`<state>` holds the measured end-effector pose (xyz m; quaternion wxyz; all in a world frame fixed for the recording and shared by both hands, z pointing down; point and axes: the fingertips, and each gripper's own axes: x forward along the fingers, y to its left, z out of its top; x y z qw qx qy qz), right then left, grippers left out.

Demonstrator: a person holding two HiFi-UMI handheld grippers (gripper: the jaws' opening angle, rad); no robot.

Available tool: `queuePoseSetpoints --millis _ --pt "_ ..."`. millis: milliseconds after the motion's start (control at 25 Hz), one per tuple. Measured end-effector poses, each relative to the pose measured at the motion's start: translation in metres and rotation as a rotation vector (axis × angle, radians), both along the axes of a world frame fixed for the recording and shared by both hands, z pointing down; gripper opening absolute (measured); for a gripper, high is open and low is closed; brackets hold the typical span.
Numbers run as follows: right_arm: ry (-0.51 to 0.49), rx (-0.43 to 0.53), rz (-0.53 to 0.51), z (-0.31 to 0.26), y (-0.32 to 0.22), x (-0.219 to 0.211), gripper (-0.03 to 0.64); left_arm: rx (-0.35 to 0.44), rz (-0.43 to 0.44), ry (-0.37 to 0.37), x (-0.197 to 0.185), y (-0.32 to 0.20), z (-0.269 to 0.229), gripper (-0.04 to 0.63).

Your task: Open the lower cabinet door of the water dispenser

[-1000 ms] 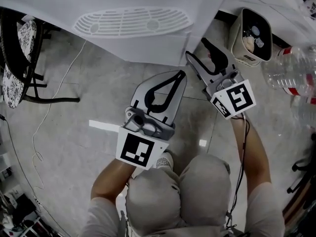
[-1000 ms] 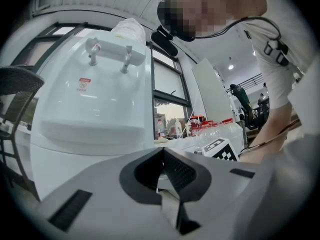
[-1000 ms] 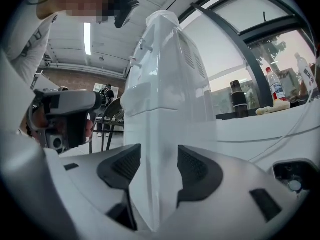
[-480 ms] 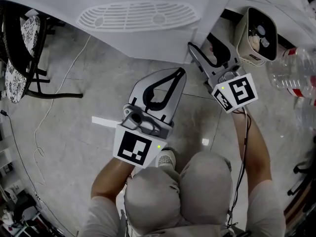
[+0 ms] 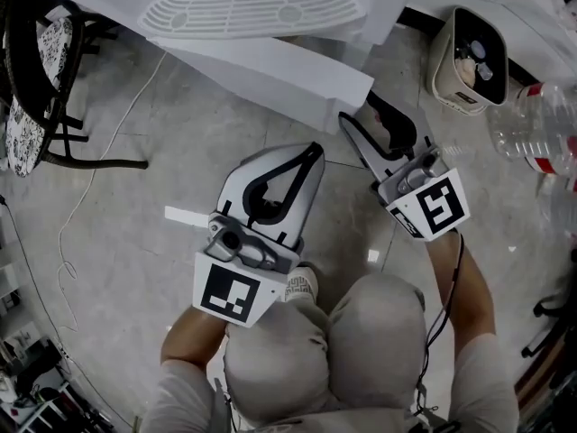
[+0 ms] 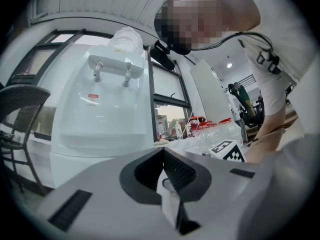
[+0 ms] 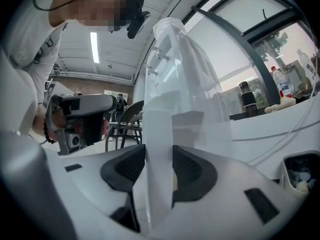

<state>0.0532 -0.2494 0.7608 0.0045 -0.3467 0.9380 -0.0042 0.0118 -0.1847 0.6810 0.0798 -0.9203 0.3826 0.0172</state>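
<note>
The white water dispenser (image 5: pixel 252 7) stands at the top of the head view. Its lower cabinet door (image 5: pixel 270 70) is swung part-way out over the floor. My right gripper (image 5: pixel 359 111) is at the door's free edge; its jaws are closing. In the right gripper view the door edge (image 7: pixel 157 134) fills the gap of the right gripper (image 7: pixel 159 169), with both pads against it. My left gripper (image 5: pixel 314 150) hovers over the floor below the door, shut and empty. The left gripper (image 6: pixel 162 151) points at the dispenser (image 6: pixel 105 114).
A beige bin (image 5: pixel 464 61) with rubbish stands right of the dispenser. Large plastic bottles (image 5: pixel 532 133) lie at the far right. A black chair (image 5: pixel 36 88) and a white cable (image 5: pixel 90 197) are at the left. A white strip (image 5: pixel 185 216) lies on the tiled floor.
The cabinet door has swung out from the dispenser's front. My right gripper has drawn back with the door's edge. The left gripper has shifted down and left.
</note>
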Motion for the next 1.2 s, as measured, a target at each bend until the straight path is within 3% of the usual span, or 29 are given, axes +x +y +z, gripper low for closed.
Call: queuePoseSetpoints --millis 200,600,1200 --pt "-0.002 -0.001 -0.112 0.0 0.044 -0.021 0.17 -0.023 -0.067 -0.017 -0.026 0.014 0.015 0.002" --pt "0.005 -0.011 -0.291 -0.002 0.083 -0.071 0.17 -0.067 -0.27 0.016 -0.103 0.039 0.029 0.002" --pt "0.006 -0.002 -0.598 0.0 0.129 -0.161 0.108 -0.055 -0.382 -0.008 -0.174 0.081 0.023 0.002"
